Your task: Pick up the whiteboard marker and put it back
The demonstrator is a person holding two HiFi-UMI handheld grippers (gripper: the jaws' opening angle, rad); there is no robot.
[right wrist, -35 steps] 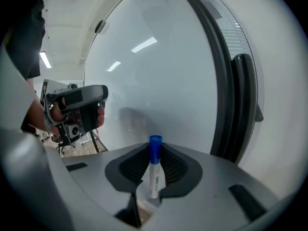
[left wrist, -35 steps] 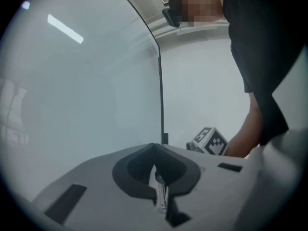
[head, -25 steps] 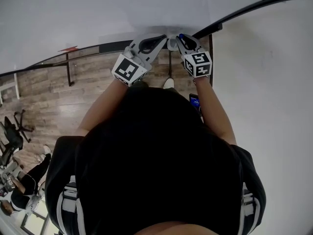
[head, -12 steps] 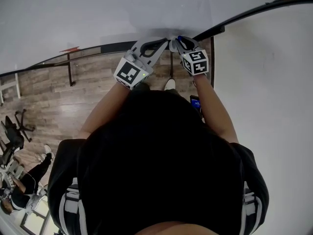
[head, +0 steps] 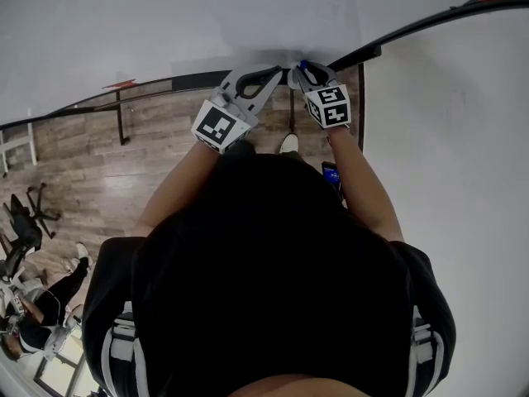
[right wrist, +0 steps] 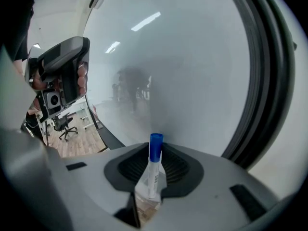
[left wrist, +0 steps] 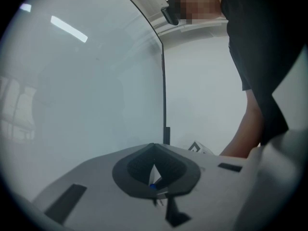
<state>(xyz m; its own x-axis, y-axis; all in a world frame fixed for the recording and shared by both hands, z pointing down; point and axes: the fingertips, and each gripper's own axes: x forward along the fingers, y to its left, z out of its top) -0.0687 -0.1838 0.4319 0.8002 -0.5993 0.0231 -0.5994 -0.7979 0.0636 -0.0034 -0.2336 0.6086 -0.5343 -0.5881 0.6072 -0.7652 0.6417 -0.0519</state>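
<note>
The whiteboard marker (right wrist: 153,173), white with a blue cap (head: 305,63), stands upright between the jaws of my right gripper (right wrist: 155,153). Those jaws have just been opening, and a slim gap shows beside the marker's body. In the head view the right gripper (head: 302,69) points at the lower edge of the whiteboard (head: 165,23), by its black frame corner (head: 355,54). My left gripper (head: 275,71) is held just to its left, against the same edge. Its jaws meet at the tips (left wrist: 154,150) with nothing in them; a blue speck shows through the slit.
The whiteboard's black frame (right wrist: 269,81) runs down the right side, with a white wall (head: 446,139) beyond it. Below lie a wooden floor (head: 83,164), an office chair (head: 21,222) and a person's shoe (head: 286,143). Another person stands at the lower left (head: 33,304).
The right gripper has sunk slightly toward the board's lower edge with the marker between its jaws. The left gripper has kept its place.
</note>
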